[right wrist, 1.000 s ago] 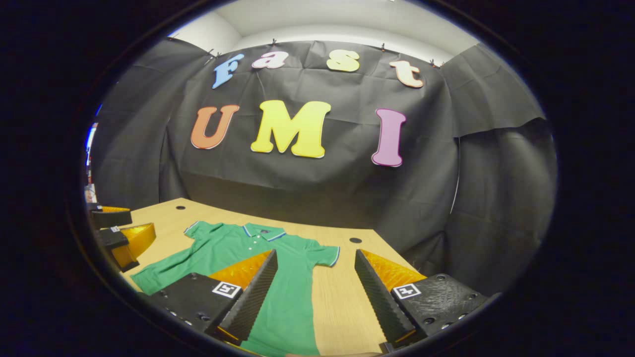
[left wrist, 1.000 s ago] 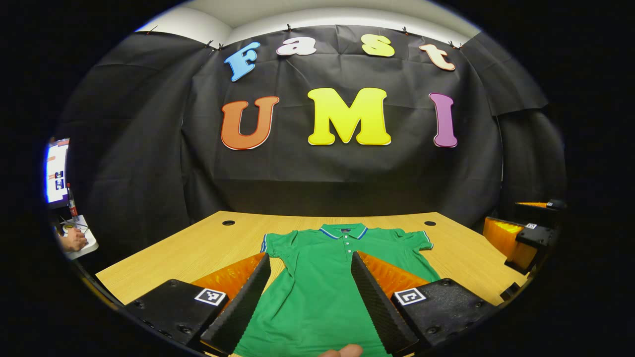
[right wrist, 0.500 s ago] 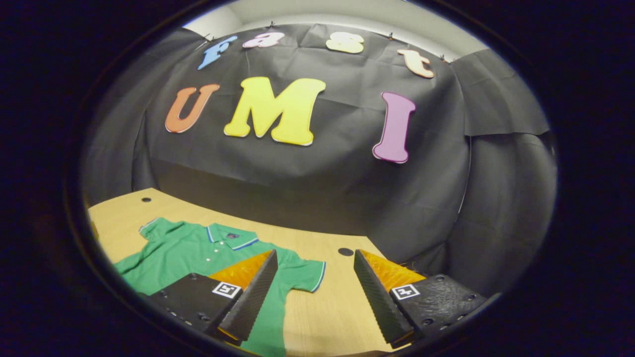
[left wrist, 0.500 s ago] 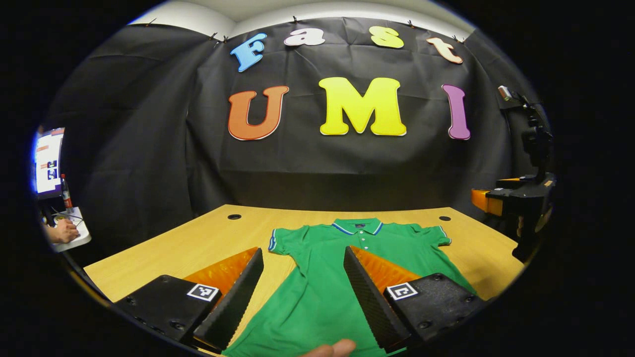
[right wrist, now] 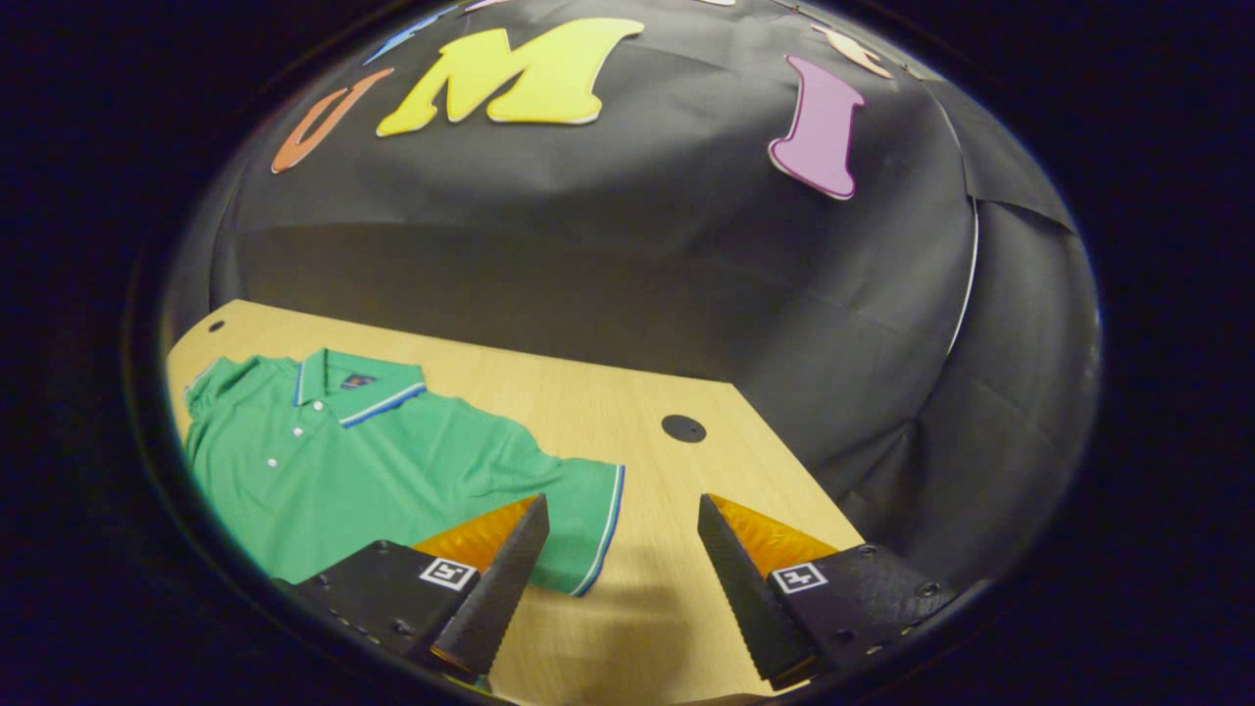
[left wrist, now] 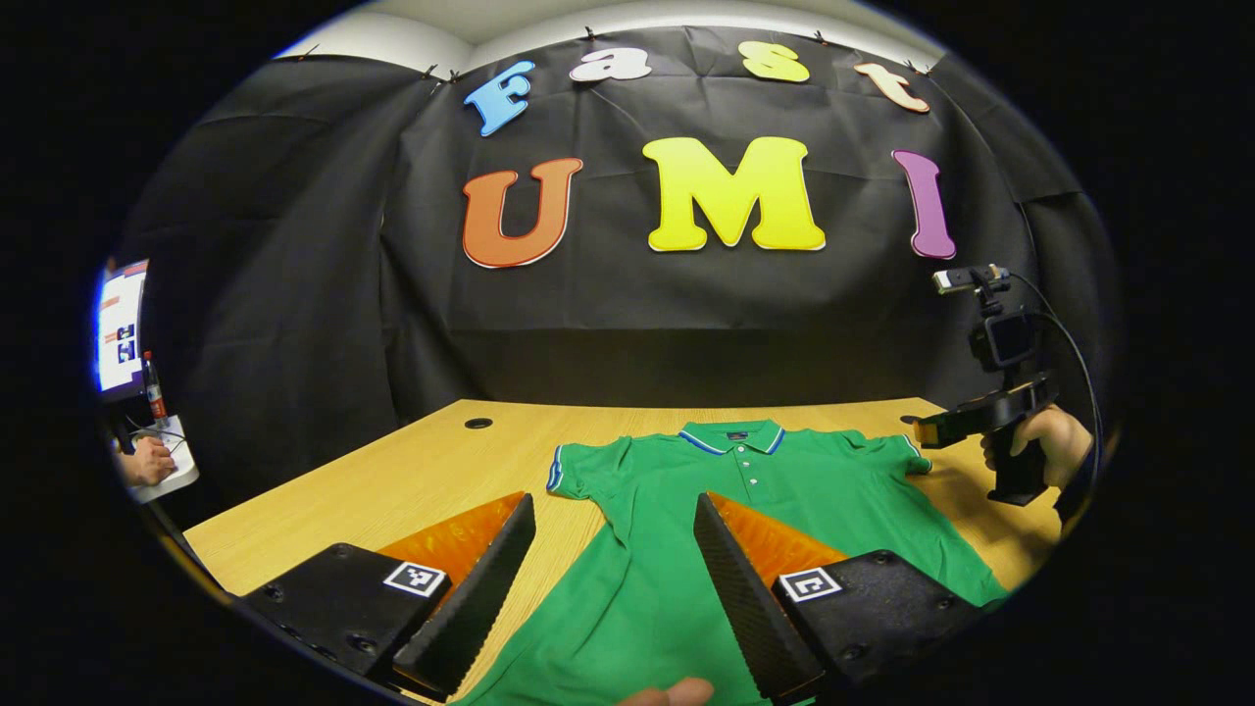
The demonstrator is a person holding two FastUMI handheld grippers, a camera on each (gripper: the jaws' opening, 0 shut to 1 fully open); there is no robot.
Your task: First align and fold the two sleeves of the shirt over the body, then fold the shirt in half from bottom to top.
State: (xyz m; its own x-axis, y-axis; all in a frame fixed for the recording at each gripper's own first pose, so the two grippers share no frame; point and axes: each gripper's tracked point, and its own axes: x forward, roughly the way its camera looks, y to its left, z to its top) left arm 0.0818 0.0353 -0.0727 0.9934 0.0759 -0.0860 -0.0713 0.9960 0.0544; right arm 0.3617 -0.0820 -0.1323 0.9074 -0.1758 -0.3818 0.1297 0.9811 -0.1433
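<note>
A green polo shirt [left wrist: 745, 520] with a blue-and-white trimmed collar lies flat and face up on the wooden table [left wrist: 412, 480], both short sleeves spread out. My left gripper [left wrist: 613, 544] is open and hangs above the shirt's lower left body. In the left gripper view, a hand holds my right gripper [left wrist: 927, 429] just over the shirt's right sleeve [left wrist: 897, 456]. In the right gripper view, my right gripper [right wrist: 623, 554] is open, low over the table, with that sleeve's striped hem [right wrist: 593, 520] between its fingers. The green polo shirt [right wrist: 363, 461] stretches off to the left.
Round cable holes sit in the table at the far left [left wrist: 478, 424] and far right [right wrist: 683, 428]. The table's right edge [right wrist: 794, 461] runs close to my right gripper. At the far left stand a monitor [left wrist: 120, 328] and another person's hand [left wrist: 147, 461]. A fingertip [left wrist: 672, 693] shows at the bottom.
My right gripper has moved forward and down to the shirt's right sleeve, its hem now between the fingers. My left gripper has barely shifted and stays open over the shirt's body.
</note>
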